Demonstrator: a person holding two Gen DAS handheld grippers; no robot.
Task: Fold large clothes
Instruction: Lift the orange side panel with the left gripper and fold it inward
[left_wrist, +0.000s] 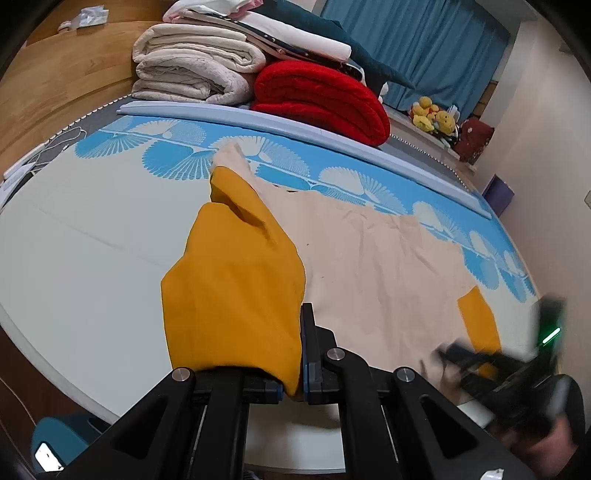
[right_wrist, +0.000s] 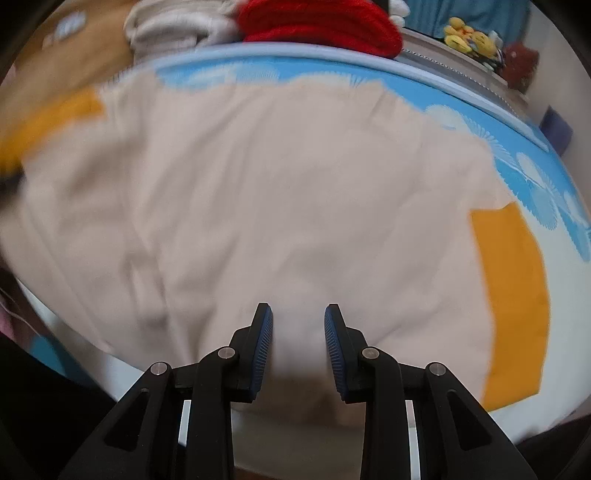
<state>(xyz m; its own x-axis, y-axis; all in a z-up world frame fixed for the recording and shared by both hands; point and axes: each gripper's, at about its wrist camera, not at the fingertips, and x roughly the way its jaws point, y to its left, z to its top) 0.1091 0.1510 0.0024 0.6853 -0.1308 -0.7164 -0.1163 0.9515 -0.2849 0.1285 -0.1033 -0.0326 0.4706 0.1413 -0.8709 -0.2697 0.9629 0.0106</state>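
L gripper (left_wrist: 293, 354) low over bed (left_wrist: 85, 236), jaws clenched on yellow sleeve (left_wrist: 236, 280). R gripper (right_wrist: 298, 347) jaws apart, hovering at near hem of cream shirt (right_wrist: 280, 192), spread flat. Blankets (left_wrist: 317, 96) far behind.

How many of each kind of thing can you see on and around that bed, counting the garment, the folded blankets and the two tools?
Garment, cream with mustard sleeves: 1
Folded blankets: 2, a cream blanket and a red blanket
Hand-held tools: 2, the left gripper, jaws shut on a mustard sleeve, and the right gripper, jaws open
Pile of yellow plush toys: 1
Total: 6
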